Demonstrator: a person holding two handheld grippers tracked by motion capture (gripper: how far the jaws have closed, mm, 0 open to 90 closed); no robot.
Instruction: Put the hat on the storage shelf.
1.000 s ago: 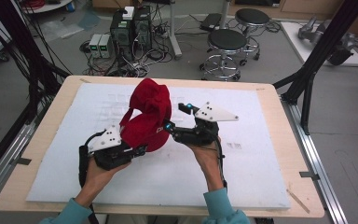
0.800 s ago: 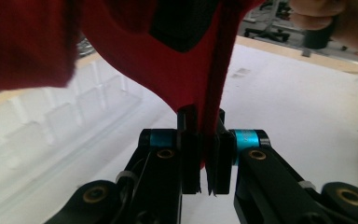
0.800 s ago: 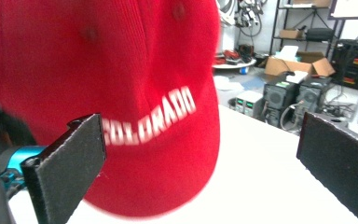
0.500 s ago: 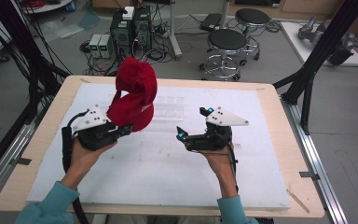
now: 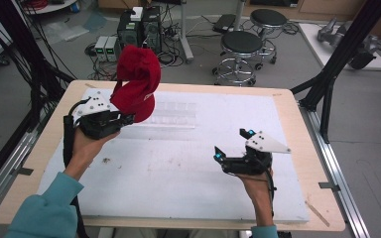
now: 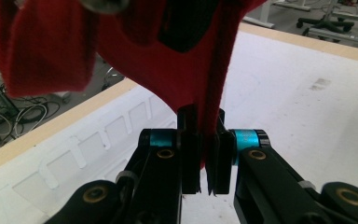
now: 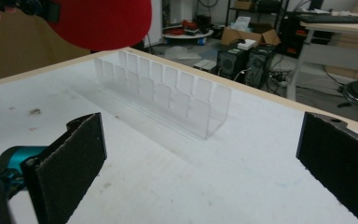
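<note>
A red cloth hat [image 5: 137, 83] hangs in the air above the table's left rear, and my left gripper [image 5: 125, 119] is shut on its lower edge. In the left gripper view the black jaws pinch a fold of the red hat [image 6: 158, 65] at the left gripper [image 6: 205, 149] tips. My right gripper [image 5: 232, 145] is over the right front of the white mat, well apart from the hat. Its jaws have just been opening and stand wide with nothing between them. The right gripper view shows the right gripper [image 7: 205, 163] wide open and the red hat [image 7: 102, 18] at the top left.
A clear plastic rack with several slots [image 5: 171, 113] lies on the white mat [image 5: 178, 183] at the rear middle; it also appears as the clear rack [image 7: 168, 98]. Stools [image 5: 242, 47], computer boxes and cables stand on the floor beyond the wooden table edge [image 5: 188, 88]. Black frame posts flank the table.
The left gripper has carried the red hat left and upward. The right gripper has come away from the hat, moved right and toward the table's front, and its jaws stand wider.
</note>
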